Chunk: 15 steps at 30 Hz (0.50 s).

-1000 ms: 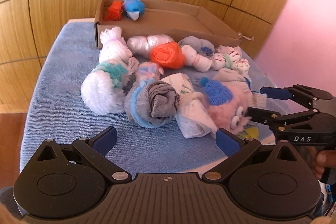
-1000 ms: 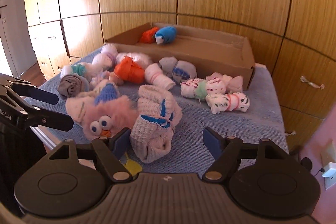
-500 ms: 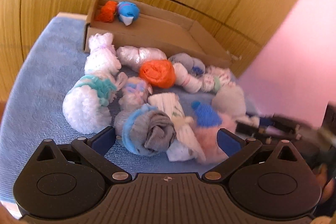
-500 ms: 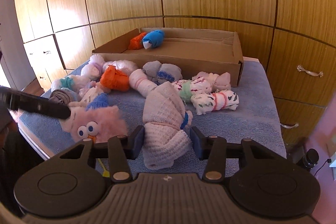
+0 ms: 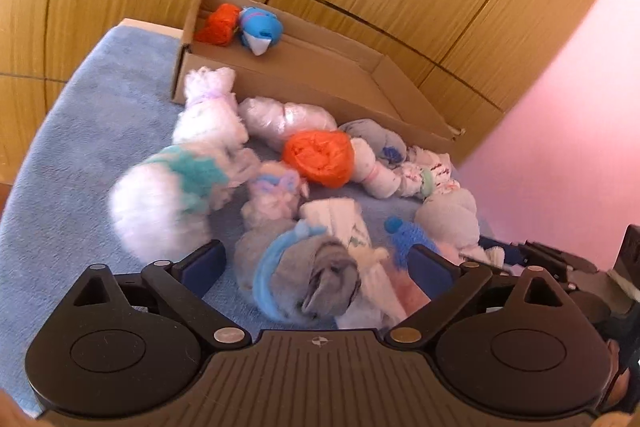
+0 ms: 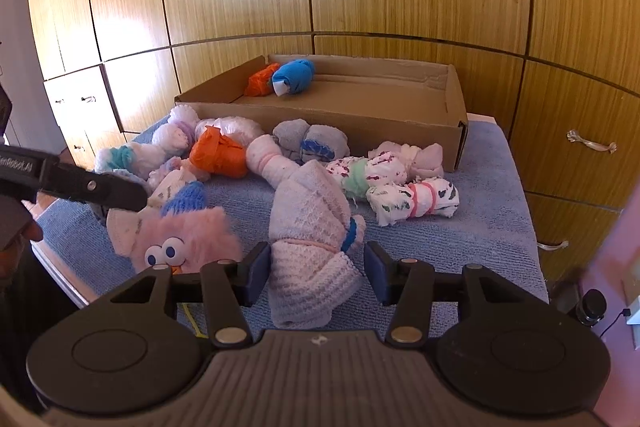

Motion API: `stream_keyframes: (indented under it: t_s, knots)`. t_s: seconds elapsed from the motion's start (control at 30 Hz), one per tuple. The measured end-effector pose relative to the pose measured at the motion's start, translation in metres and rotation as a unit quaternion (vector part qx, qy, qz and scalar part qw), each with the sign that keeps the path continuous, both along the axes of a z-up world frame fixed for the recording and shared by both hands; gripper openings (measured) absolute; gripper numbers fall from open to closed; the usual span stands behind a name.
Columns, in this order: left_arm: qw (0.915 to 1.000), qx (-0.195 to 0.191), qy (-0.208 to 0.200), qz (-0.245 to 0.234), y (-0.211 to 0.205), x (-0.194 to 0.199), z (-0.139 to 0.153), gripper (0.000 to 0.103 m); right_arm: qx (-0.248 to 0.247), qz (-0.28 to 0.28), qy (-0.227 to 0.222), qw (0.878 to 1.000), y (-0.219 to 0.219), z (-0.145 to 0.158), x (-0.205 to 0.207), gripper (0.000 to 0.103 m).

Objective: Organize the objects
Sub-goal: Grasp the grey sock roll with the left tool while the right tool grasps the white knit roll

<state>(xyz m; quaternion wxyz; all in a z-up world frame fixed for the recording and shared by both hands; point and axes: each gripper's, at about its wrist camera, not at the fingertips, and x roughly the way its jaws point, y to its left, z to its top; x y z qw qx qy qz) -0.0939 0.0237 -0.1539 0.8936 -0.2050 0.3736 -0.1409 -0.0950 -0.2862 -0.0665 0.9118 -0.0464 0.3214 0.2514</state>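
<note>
Risk: right claw clenched on pale knit bundle only at its waist; may slip before cardboard box. Left claw released, over grey sock roll.

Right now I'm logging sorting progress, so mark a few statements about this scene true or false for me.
1. The shallow brown cardboard box holds two sock rolls, an orange roll and a bright blue roll. True.
2. The left tongs are shut on the grey sock roll with a light-blue cuff. False: they are wide open, and the roll lies between them.
3. The pale pink knitted sock bundle sits between the right tongs. True.
4. The fluffy pink toy with googly eyes is inside the box. False: it lies on the blue towel, outside the box.
</note>
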Motion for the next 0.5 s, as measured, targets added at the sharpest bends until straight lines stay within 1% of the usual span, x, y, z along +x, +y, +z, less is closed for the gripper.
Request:
stream_keyframes:
  t_s: [0.03, 0.13, 0.17, 0.2, 0.27, 0.3, 0.5]
  knots:
    - [1.0000, -0.007, -0.002, -0.002, 0.002, 0.000, -0.002, 0.095, 0.000, 0.000, 0.001, 1.000, 0.000, -0.001, 0.001, 0.048]
    - [0.9992, -0.039, -0.002, 0.003, 0.012, 0.001, -0.007, 0.083, -0.003, 0.002, 0.000, 1.000, 0.002, -0.001, 0.001, 0.048]
    - [0.9987, -0.050, 0.000, 0.005, 0.015, -0.001, -0.008, 0.075, -0.003, 0.001, -0.001, 1.000, 0.002, -0.001, 0.001, 0.048]
    - [0.9982, -0.060, 0.001, 0.006, 0.018, -0.002, -0.010, 0.069, -0.002, 0.000, 0.000, 1.000, 0.001, -0.001, 0.000, 0.048]
    - [0.9969, -0.078, 0.001, 0.013, 0.024, -0.007, -0.013, 0.065, -0.001, 0.000, 0.000, 1.000, 0.000, -0.002, 0.000, 0.049]
    - [0.9966, -0.081, 0.000, 0.015, 0.026, -0.009, -0.014, 0.063, -0.001, -0.001, 0.000, 1.000, 0.000, -0.002, 0.000, 0.050]
    - [0.9981, -0.058, -0.009, 0.016, 0.021, -0.016, -0.009, 0.060, -0.002, -0.001, -0.001, 1.000, 0.001, -0.002, 0.000, 0.049]
